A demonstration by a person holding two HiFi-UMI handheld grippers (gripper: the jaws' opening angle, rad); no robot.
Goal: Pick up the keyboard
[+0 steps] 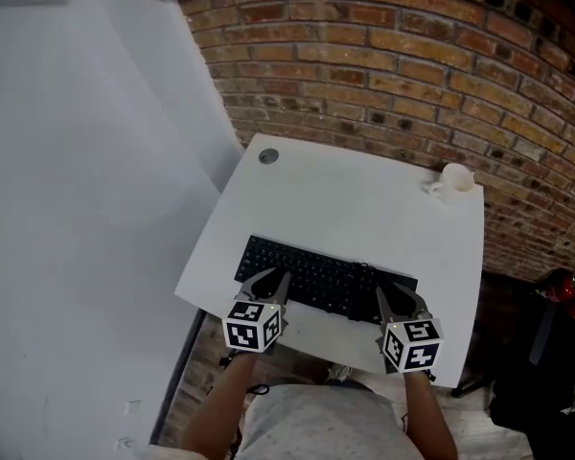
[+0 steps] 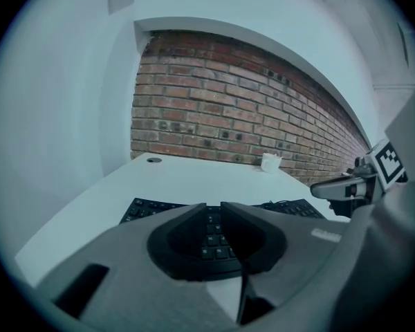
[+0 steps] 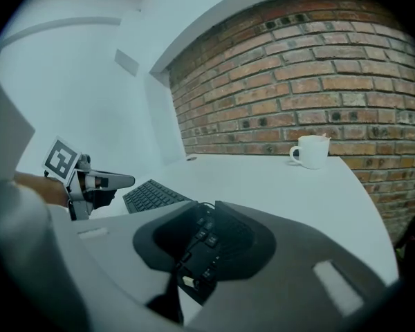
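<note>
Keyboard [image 1: 321, 278] just beneath fingers [image 2: 249, 230]; left gripper [image 2: 219, 205], right gripper [image 3: 211, 205] clenched, empty. Open first, straddle edge, lift level.

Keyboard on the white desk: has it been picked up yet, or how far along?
Done: both grippers are placed, the left gripper at the left end of the keyboard, the right gripper at its right end. In hand: nothing yet; each one's fingers sit nearly together over the near edge, no grip showing. Left: grasp and lift, as the keyboard lies flat on the table.
</note>
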